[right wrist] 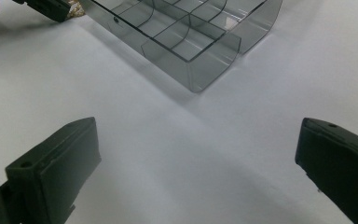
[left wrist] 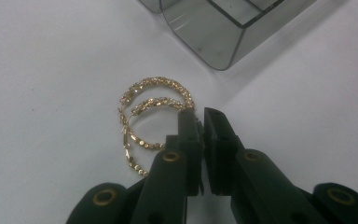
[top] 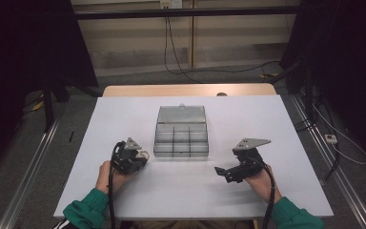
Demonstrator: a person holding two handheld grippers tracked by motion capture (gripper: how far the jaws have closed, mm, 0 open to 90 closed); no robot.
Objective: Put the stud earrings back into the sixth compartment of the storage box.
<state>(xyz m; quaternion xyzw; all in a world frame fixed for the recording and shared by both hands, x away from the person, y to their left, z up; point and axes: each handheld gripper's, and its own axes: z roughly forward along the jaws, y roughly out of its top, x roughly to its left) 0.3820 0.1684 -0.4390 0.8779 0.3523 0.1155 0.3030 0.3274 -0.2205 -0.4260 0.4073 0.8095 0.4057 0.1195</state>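
1. The gold hoop earrings [left wrist: 142, 126], two beaded rings lying one over the other, rest on the white table [top: 267, 124] just beside the near left corner of the clear organizer box [top: 181, 138]. In the high view they show as a small pale glint [top: 144, 154] at the tip of the left gripper.
2. The left gripper [left wrist: 199, 116] has its jaws drawn nearly together, with only a thin slit between them. Their tips sit at the right edge of the hoops, and a bit of the beaded rim appears to run in between them. I judge this a pinch on the earrings, though the pictures do not make fully plain whether the rim is truly clamped or merely touched.
3. The earrings lie flat on the table, so the lift is not yet made.
4. The box stands open, its lid tilted back on the far side, and its compartments look empty in the right gripper view [right wrist: 186, 32]. Nothing is stowed yet.
5. The right gripper [right wrist: 196, 163] has its jaws spread wide and holds nothing. It hovers over bare table, well apart from the box's near right corner [top: 205, 152].
6. As a judgement, the work is at its start: the grasp is forming, while lifting, carrying over the box wall and dropping into a compartment all remain.
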